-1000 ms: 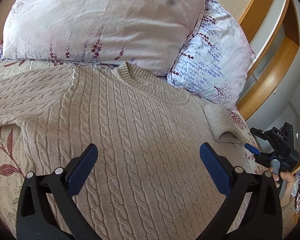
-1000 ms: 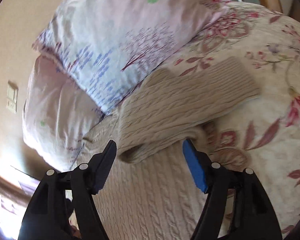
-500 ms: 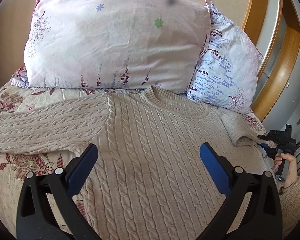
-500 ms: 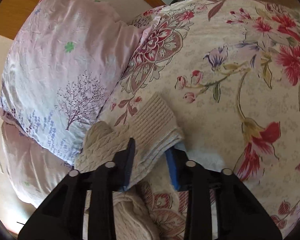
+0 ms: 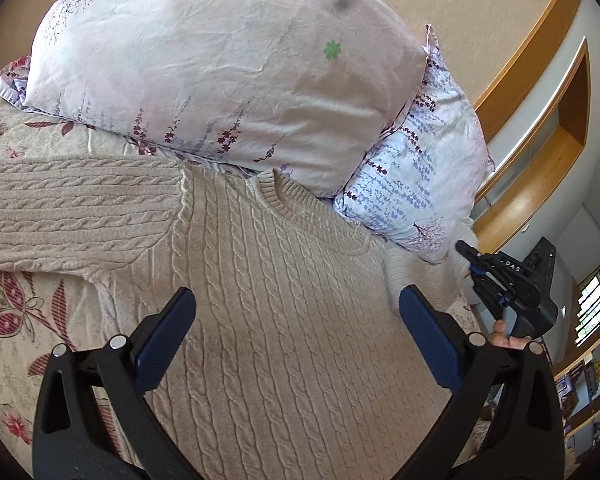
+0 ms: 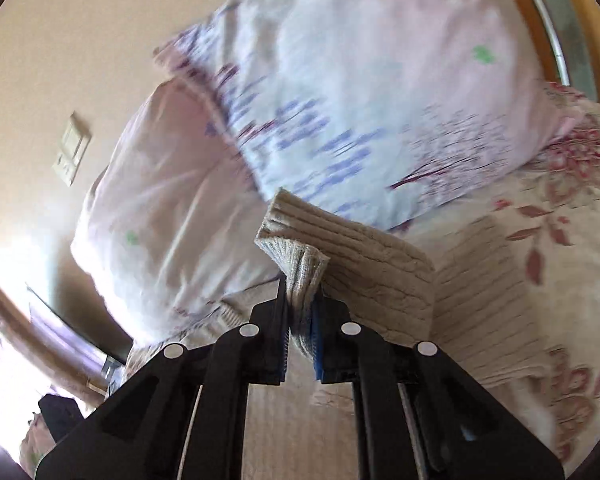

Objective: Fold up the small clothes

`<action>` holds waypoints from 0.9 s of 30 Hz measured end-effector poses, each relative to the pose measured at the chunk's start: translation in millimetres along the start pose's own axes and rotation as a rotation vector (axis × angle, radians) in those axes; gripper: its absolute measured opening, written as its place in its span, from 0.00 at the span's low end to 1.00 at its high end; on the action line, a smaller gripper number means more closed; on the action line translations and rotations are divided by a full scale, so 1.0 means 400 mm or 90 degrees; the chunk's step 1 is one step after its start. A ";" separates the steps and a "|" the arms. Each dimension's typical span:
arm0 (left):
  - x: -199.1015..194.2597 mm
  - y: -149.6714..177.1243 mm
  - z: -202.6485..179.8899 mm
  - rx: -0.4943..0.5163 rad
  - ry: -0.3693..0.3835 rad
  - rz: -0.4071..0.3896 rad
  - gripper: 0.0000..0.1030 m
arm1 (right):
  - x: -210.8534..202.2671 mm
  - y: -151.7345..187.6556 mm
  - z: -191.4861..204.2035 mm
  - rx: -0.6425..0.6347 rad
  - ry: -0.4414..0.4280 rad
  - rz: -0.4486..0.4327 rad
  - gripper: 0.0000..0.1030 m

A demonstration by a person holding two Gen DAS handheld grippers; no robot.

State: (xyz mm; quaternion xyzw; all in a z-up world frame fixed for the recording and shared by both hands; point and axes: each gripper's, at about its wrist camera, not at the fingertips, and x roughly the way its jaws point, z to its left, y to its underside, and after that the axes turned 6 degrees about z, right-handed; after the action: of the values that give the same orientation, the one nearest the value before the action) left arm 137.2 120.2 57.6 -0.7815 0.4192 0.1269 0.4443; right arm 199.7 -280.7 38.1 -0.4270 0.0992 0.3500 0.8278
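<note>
Right gripper is clamping the sweater cuff beside the pillows, left gripper is hovering open over its chest — thin pinch risks slipping out mid-fold, sleeve dragging crooked.

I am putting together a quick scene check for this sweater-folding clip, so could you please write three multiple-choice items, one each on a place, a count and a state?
1. Where does the sweater collar lie?
A. against the pillows
B. at the foot of the bed
C. on the floor

2. How many pillows are in view?
A. one
B. two
C. four

3. What is the right tool doing?
A. open above the bedspread
B. shut on nothing
C. shut on the sleeve cuff

Answers:
1 A, the collar touches the pink pillow.
2 B, the pink one and a blue-print pillow.
3 C, the ribbed cuff is pinched between its pads.
</note>
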 end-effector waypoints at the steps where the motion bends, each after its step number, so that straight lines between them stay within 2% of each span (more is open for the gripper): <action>1: 0.001 -0.002 0.000 -0.007 0.009 -0.001 0.98 | 0.041 0.015 0.034 -0.017 -0.015 0.025 0.09; 3: 0.006 -0.007 0.001 -0.026 0.033 -0.002 0.98 | 0.120 0.053 0.087 -0.037 -0.035 0.078 0.09; 5: 0.020 -0.014 0.002 -0.048 0.058 0.003 0.97 | 0.205 0.094 0.125 -0.051 -0.066 0.157 0.10; 7: 0.041 -0.019 0.001 -0.069 0.079 0.015 0.94 | 0.265 0.133 0.150 -0.061 -0.079 0.234 0.19; 8: 0.053 -0.021 0.001 -0.079 0.086 0.022 0.93 | 0.276 0.146 0.156 -0.061 -0.081 0.256 0.32; 9: 0.067 -0.022 0.001 -0.087 0.094 0.031 0.92 | 0.273 0.152 0.157 -0.057 -0.089 0.266 0.52; 11: 0.097 -0.022 0.001 -0.104 0.101 0.050 0.89 | 0.225 0.155 0.137 -0.035 -0.105 0.243 0.69; 15: 0.172 -0.019 0.006 -0.150 0.103 0.106 0.80 | 0.066 0.145 0.032 0.069 -0.118 0.161 0.69; 17: 0.211 -0.017 0.002 -0.181 0.115 0.141 0.74 | 0.001 0.132 -0.032 0.134 -0.086 0.125 0.67; 20: 0.252 -0.012 -0.022 -0.192 0.117 0.166 0.70 | -0.087 0.140 -0.144 0.235 -0.036 0.088 0.56; 22: 0.273 -0.012 -0.037 -0.195 0.108 0.169 0.67 | -0.107 0.152 -0.197 0.289 -0.023 0.079 0.54; 24: 0.295 -0.016 -0.041 -0.212 0.105 0.171 0.62 | -0.101 0.155 -0.230 0.324 -0.011 0.085 0.48; 26: 0.314 -0.023 -0.038 -0.229 0.096 0.170 0.54 | -0.092 0.153 -0.254 0.345 -0.006 0.085 0.47; 27: 0.321 -0.026 -0.035 -0.236 0.095 0.166 0.47 | -0.088 0.147 -0.256 0.345 0.007 0.076 0.46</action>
State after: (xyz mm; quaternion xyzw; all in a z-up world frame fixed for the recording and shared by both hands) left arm 222.0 42.0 -1.7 -0.7964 0.5176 0.1999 0.2406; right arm 148.6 -354.6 -46.2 -0.1857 0.2185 0.3564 0.8892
